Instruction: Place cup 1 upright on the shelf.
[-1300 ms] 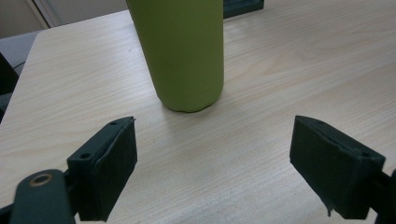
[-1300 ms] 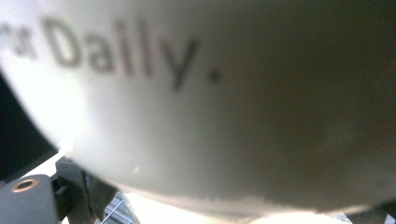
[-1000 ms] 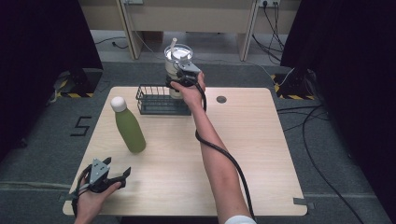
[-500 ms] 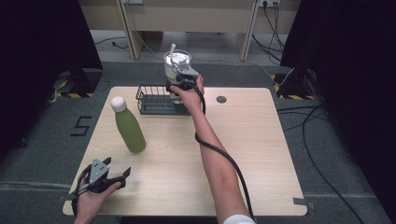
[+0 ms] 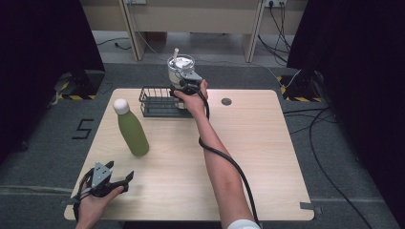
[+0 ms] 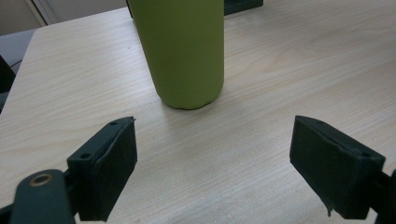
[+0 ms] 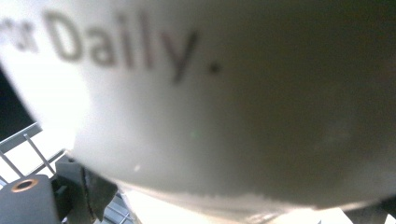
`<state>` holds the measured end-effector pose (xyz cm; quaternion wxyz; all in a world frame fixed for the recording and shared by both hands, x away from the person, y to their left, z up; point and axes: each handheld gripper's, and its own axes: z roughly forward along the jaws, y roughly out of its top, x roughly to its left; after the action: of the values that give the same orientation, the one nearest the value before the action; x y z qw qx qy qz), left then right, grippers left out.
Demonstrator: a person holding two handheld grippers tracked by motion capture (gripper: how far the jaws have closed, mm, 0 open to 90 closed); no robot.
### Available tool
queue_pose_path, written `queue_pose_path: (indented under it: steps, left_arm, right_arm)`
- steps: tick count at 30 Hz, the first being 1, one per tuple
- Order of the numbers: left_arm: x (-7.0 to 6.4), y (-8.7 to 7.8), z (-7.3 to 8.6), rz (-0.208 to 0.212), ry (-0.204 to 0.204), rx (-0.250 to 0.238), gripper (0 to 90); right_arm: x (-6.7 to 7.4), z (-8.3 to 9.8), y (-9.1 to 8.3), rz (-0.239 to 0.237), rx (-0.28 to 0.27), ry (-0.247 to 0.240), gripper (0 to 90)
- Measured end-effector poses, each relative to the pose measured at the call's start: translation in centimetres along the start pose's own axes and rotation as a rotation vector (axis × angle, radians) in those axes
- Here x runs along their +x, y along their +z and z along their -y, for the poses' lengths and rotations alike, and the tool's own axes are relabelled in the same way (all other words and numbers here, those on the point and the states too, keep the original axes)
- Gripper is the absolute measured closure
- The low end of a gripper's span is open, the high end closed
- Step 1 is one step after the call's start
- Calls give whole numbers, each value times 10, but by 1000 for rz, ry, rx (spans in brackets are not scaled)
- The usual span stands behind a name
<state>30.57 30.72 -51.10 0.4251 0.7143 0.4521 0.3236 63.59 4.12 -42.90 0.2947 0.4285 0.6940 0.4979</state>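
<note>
White round cup [image 5: 181, 68] with clear lid and pale straw: held at the table's far edge, above the right end of the black wire basket [image 5: 160, 101]. Right gripper [image 5: 187, 85] pinches it from the near side; in the right gripper view the cup wall [image 7: 224, 102] sits tight against the camera. Blurred grey print on the wall reads "Daily."; letters before it are cut off. Green matte bottle [image 5: 132, 132] with white cap stands upright on the pale wooden table [image 5: 267, 157], near-left of the basket. Left gripper [image 5: 117, 177] rests at the near-left corner, jaws spread, nothing between them, bottle base [image 6: 187, 56] just ahead.
</note>
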Motion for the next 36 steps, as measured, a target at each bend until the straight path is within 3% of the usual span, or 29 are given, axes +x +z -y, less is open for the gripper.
queue_pose_path:
  steps: [12,21,36]
  left_arm:
    - [0,0,1,3,4,3,144]
    - [2,-1,1,-1,2,3,144]
    - [1,-1,1,-5,5,2,143]
  right_arm:
    - [3,5,2,-6,-21,-13,60]
    - [4,7,2,16,-39,-26,32]
    - [3,11,-19,5,-47,-17,44]
